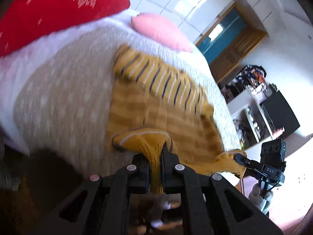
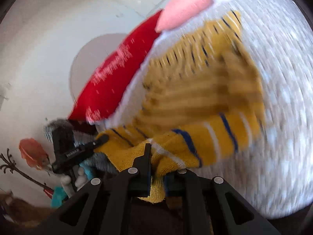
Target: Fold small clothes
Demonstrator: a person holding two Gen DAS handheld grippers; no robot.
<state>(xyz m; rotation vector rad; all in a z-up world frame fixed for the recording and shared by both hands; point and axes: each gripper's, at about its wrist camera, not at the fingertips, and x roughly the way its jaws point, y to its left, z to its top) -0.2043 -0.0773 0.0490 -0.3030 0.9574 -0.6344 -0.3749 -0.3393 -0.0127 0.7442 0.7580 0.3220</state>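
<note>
Both grippers, left gripper (image 1: pixel 155 169) and right gripper (image 2: pixel 156 173), are clamped on the near hem of the yellow sweater (image 1: pixel 156 105) ahead on the bed (image 1: pixel 58 98), apparently starting a fold, which needs carrying that hem forward evenly.

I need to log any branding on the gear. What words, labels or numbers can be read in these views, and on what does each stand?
"DAS": white letters on the black body of the right gripper, seen in the left wrist view.
A white printed line on the body of the left gripper, seen in the right wrist view: too blurred to read.
White marks on the red cushion: blurred, unreadable.
</note>
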